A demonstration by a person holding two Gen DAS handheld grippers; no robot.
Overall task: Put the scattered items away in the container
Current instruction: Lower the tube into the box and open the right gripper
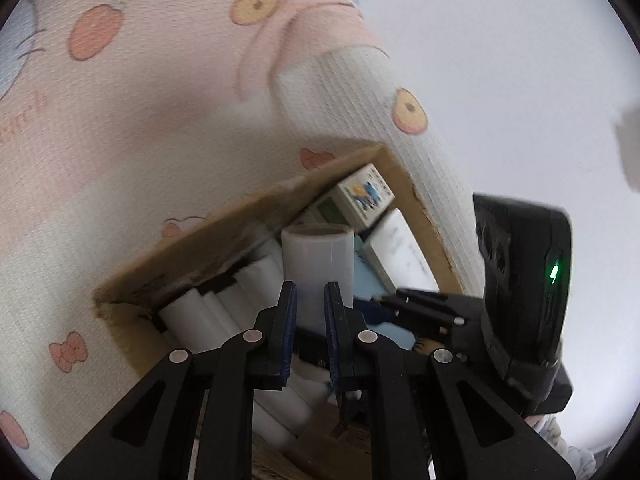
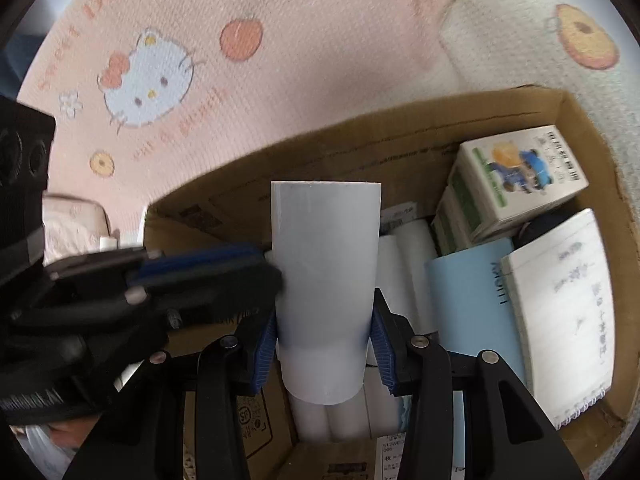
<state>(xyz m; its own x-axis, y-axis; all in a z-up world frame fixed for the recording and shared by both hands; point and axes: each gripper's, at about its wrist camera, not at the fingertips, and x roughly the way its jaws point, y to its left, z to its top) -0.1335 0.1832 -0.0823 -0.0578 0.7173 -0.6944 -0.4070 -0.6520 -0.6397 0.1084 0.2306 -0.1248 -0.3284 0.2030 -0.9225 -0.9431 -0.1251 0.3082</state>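
While poised over open brown cardboard box (image 2: 400, 136), gripped pale grey-white rigid plastic tube (image 2: 326, 264) in right gripper (image 2: 326, 344). Jaws shut on tube's lower part, blue pads pressed on opposite sides of round wall. Stood upright in grip, top end well above pads, bottom end just above white paper rolls (image 1: 200, 320) lying side by side on box floor. Not yet set down.

Brought left gripper (image 1: 311, 304) in from tube's left side. Jaws narrow, slim gap between pads, nothing between them. Tips touching or just beside tube wall in right wrist view; could not tell which for blur.

Noted box already fairly full: small printed white-and-green carton (image 2: 516, 176) at far corner, light blue booklet (image 2: 472, 304) leaning beside rolls, white spiral notebook (image 2: 560, 312) against right wall. Sat on pink cartoon-print cloth (image 2: 160, 80).

Judged tube light, hollow and stiff, smooth-walled, so likely slippery and apt to swivel or slide down between pads if squeezed loosely. Unlikely to crush or break. Best taken across diameter near middle, pads square on wall, not at rim. Judged present low hold top-heavy, prone to tipping.

Judged current step as lowering tube into box. Would suit laying on or next to rolls, in free space between rolls and left wall. Risked rolling off rounded rolls or knocking booklet over on release.
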